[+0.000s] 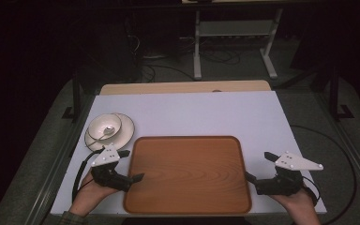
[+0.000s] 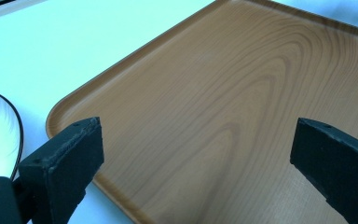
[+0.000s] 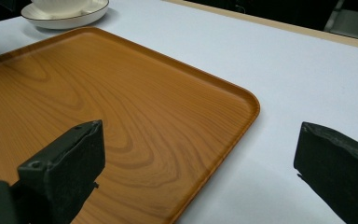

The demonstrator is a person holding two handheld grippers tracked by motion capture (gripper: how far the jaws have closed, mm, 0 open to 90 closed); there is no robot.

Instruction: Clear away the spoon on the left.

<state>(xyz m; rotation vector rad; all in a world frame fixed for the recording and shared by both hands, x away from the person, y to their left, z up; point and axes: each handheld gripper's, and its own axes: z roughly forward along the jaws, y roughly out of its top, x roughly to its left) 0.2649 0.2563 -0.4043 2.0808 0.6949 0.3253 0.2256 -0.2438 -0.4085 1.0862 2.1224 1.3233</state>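
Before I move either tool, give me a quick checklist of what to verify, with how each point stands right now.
1. Left tool open: ok, jaws wide apart, straddling the tray's left edge.
2. Right tool open: ok, jaws wide apart at the tray's right edge.
3. Both tools empty: ok, nothing between either pair of jaws.
4. Tray bare: ok, nothing lies on it.
5. Bowl on its plate, spoon inside: ok, off the tray's far left corner.
6. Left tool apart from the plate: cannot tell, its grey top overlaps the plate's rim from above.
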